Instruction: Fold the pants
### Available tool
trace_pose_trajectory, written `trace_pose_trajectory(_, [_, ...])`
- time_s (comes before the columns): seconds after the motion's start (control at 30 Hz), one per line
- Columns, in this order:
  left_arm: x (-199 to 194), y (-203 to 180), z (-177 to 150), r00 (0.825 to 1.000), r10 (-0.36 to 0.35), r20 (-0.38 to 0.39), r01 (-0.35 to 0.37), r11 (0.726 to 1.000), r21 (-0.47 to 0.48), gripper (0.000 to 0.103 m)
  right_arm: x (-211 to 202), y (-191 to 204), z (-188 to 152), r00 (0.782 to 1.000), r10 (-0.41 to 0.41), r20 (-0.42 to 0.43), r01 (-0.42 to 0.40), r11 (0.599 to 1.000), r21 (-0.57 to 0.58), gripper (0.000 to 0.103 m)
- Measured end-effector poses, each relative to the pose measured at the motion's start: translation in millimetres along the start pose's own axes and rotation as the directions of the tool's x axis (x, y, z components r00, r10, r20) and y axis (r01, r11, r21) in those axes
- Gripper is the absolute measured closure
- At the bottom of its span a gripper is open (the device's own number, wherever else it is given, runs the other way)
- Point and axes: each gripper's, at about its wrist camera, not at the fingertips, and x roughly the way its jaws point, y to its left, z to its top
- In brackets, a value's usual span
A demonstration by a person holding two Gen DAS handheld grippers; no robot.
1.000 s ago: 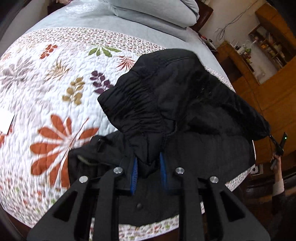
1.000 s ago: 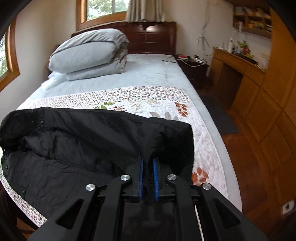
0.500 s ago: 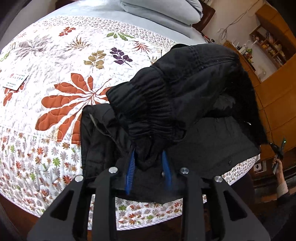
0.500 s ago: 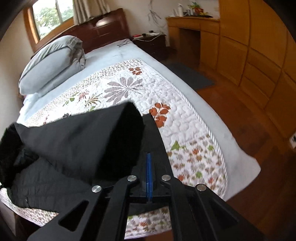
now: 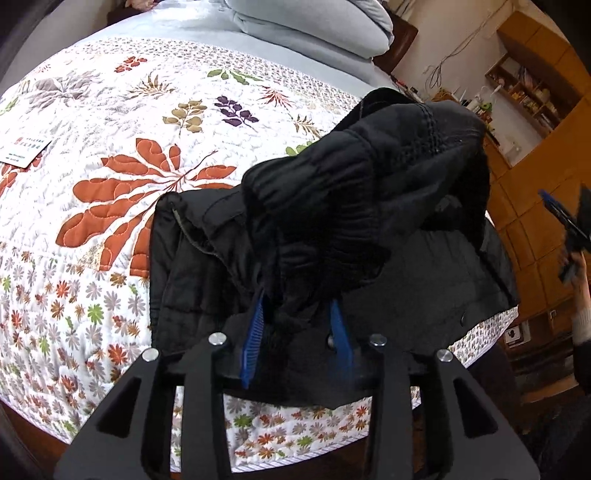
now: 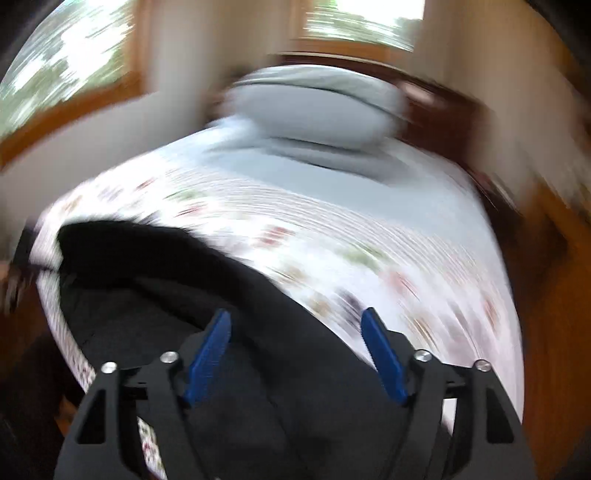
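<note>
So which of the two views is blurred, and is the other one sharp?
Right wrist view: strong motion blur smears the quilt and window; only the right gripper stays crisp. Left wrist view: sharp on the black pants, with fisheye bending at the edges.

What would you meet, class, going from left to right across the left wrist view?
Small white printed card → large orange leaf print on the white quilt → bunched black pants → blue-padded right gripper at the far edge.

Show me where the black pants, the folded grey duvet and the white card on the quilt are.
black pants (image 5: 332,206), left wrist view, on the gathered waistband.
folded grey duvet (image 5: 317,26), left wrist view, on its top fold.
white card (image 5: 24,151), left wrist view, on its face.
</note>
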Motion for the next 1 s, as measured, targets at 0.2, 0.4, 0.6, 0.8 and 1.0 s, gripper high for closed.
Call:
trace_pose_trajectory(0.2, [-4, 2, 10, 0.999, -0.027, 0.022, 0.027, 1.000, -0.009, 0.067, 112, 52, 77, 0.986, 0.089, -0.142, -0.123, 0.959, -0.256, 0.022])
trace_pose_trajectory(0.4, [-4, 10, 18, 0.998, -0.055, 0.028, 0.055, 0.998, -0.012, 0.065, 175, 48, 85, 0.945, 0.118, -0.305, -0.203, 0.942, -0.266, 0.044])
trace_pose_trajectory(0.6, [-4, 7, 19, 0.999, -0.046, 0.019, 0.047, 0.999, -0.008, 0.062, 191, 42, 77, 0.915, 0.170, -0.366, -0.256, 0.945, -0.202, 0.089])
trace_pose_trajectory(0.8, [-5, 7, 18, 1.000, -0.006, 0.001, 0.006, 1.000, -0.018, 0.061, 139, 68, 46, 0.923, 0.219, -0.315, -0.296, 0.929, -0.221, 0.091])
trace_pose_trajectory(1.0, [-11, 19, 10, 0.999, 0.037, 0.013, -0.036, 0.996, -0.079, 0.055, 84, 111, -7, 0.910, 0.301, -0.285, -0.368, 0.903, -0.222, 0.091])
